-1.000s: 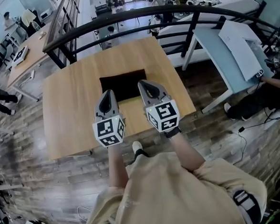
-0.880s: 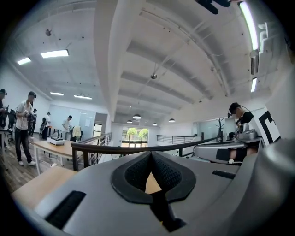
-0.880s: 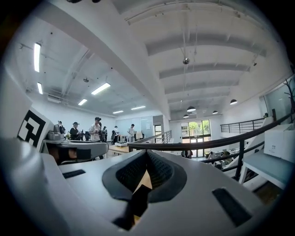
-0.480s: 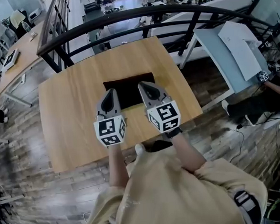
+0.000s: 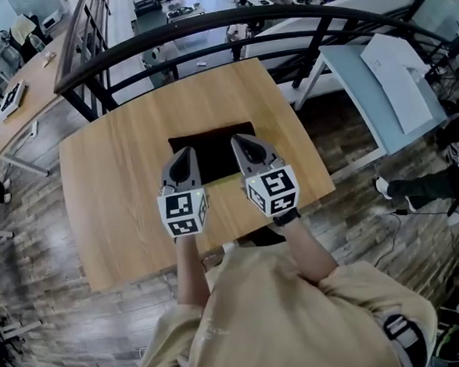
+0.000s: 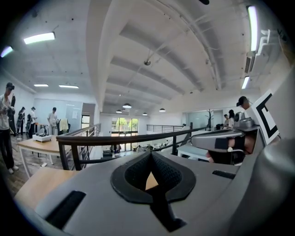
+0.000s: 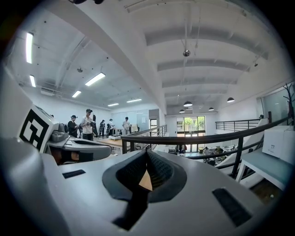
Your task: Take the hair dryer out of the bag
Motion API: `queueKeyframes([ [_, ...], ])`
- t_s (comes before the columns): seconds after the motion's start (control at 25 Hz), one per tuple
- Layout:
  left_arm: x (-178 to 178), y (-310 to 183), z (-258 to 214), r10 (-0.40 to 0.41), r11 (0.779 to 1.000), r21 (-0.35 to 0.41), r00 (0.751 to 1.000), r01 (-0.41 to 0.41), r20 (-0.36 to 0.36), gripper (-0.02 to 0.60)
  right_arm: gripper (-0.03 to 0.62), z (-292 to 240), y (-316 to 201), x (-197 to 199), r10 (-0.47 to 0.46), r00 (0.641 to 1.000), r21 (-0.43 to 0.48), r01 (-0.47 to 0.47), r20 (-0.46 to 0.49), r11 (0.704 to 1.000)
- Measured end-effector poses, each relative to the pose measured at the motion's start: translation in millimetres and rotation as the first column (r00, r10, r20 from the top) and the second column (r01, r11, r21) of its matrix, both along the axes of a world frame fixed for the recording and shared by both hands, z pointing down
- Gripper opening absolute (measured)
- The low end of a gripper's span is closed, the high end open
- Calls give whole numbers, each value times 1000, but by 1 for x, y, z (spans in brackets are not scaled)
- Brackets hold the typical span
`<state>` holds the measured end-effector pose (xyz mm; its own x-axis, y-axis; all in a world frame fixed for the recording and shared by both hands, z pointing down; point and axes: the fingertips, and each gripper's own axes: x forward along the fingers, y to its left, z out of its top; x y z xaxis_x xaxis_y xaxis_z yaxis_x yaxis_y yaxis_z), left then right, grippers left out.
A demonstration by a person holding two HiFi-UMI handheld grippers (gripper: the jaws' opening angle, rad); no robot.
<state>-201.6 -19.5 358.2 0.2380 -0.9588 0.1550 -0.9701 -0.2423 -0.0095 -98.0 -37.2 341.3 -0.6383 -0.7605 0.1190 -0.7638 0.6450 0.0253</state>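
Both grippers have pushed farther out over the wooden table (image 5: 112,179). The left gripper (image 5: 183,154) and right gripper (image 5: 241,141) hang side by side above the near half of the black bag (image 5: 213,143), which lies flat mid-table. Each has its 2 jaws pressed together on nothing. The hair dryer is hidden from sight.

In front of me stands a square table (image 5: 119,179) with a pale wood-grain top, on a dark plank floor (image 5: 32,271). One thing lies directly on it: a flat black bag (image 5: 215,147), roughly rectangular, set around the middle of the top and a little toward the far edge. The bag's long side runs parallel to the table's far edge. Bare wood shows around it on the left, right and far sides.
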Motion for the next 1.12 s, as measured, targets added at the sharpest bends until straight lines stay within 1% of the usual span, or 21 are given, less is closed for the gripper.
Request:
queueKeyframes([
  [0.16, 8, -22, 20, 50, 997, -61, 998, -48, 38, 9, 8, 11, -21, 16, 22, 1000, -28, -22, -6, 999],
  [0.36, 33, -50, 51, 143, 980, -153, 983, -124, 117, 9, 8, 32, -46, 47, 54, 998, -84, -55, -14, 995],
  [0.48, 46, -73, 72, 192, 967, -201, 966, -156, 174, 9, 9, 46, -67, 62, 59, 998, -116, -61, -20, 991],
  [0.6, 61, -91, 95, 249, 948, -257, 942, -189, 226, 12, 9, 58, -83, 74, 62, 998, -143, -65, -25, 988],
  [0.68, 68, -101, 112, 284, 933, -296, 923, -204, 259, 35, 8, 67, -91, 80, 61, 998, -160, -65, -27, 985],
  [0.8, 77, -117, 137, 347, 905, -357, 888, -233, 301, 74, 9, 79, -106, 87, 62, 998, -183, -66, -28, 981],
  [0.92, 84, -133, 157, 417, 874, -409, 840, -264, 348, 110, 9, 91, -120, 93, 62, 998, -209, -67, -32, 976],
  [1.0, 89, -142, 170, 469, 848, -445, 799, -287, 377, 135, 9, 98, -127, 100, 61, 997, -226, -68, -36, 972],
  [1.04, 93, -145, 178, 502, 830, -469, 773, -303, 388, 149, 9, 101, -131, 103, 61, 997, -233, -68, -38, 970],
  [1.08, 96, -147, 187, 539, 806, -498, 743, -320, 397, 170, 9, 104, -134, 106, 62, 997, -240, -70, -39, 968],
  [1.12, 100, -148, 197, 577, 780, -528, 711, -335, 402, 212, 9, 107, -138, 109, 65, 997, -246, -73, -40, 967],
])
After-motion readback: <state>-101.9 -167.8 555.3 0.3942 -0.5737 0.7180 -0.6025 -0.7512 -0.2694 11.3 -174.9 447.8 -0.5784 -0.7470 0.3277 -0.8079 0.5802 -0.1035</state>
